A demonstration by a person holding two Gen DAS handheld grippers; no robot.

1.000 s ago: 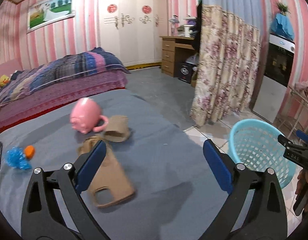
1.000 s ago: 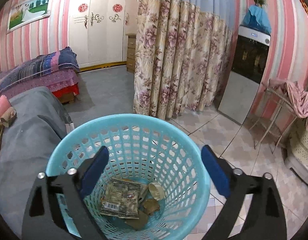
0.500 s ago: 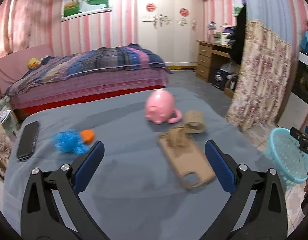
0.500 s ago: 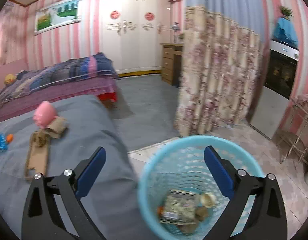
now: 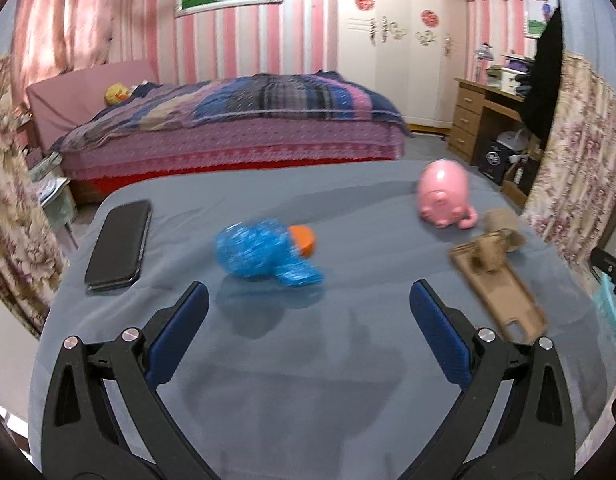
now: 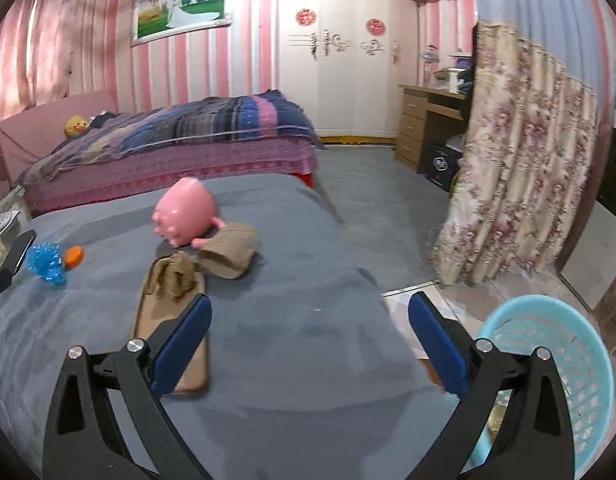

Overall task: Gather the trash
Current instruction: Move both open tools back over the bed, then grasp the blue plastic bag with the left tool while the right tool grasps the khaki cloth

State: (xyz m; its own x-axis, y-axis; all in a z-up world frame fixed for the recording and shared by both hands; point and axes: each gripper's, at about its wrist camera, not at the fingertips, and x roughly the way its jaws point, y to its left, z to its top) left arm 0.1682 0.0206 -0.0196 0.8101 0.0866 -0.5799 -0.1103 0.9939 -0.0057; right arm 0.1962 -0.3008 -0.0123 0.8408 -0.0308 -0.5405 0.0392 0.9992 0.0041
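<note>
A crumpled blue plastic bottle with an orange cap (image 5: 267, 254) lies on the grey table (image 5: 308, 380), just ahead of my open, empty left gripper (image 5: 308, 320). It also shows in the right wrist view (image 6: 47, 262) at far left. A brown crumpled paper wad (image 5: 486, 254) sits on a tan phone case (image 5: 504, 296), next to a flattened paper cup (image 5: 502, 226). My right gripper (image 6: 308, 332) is open and empty over the table's right part, with the case (image 6: 167, 320) by its left finger. The blue trash basket (image 6: 568, 360) stands on the floor at lower right.
A pink pig-shaped mug (image 5: 444, 198) lies near the cup. A black phone (image 5: 119, 246) rests at the table's left edge. A bed (image 5: 235, 128) stands behind the table, a floral curtain (image 6: 520, 160) and a wooden desk (image 6: 428, 128) to the right.
Both grippers have swung left, away from the basket and toward the table. The blue bottle now lies straight ahead of the left gripper. The basket has slid to the right view's lower right corner.
</note>
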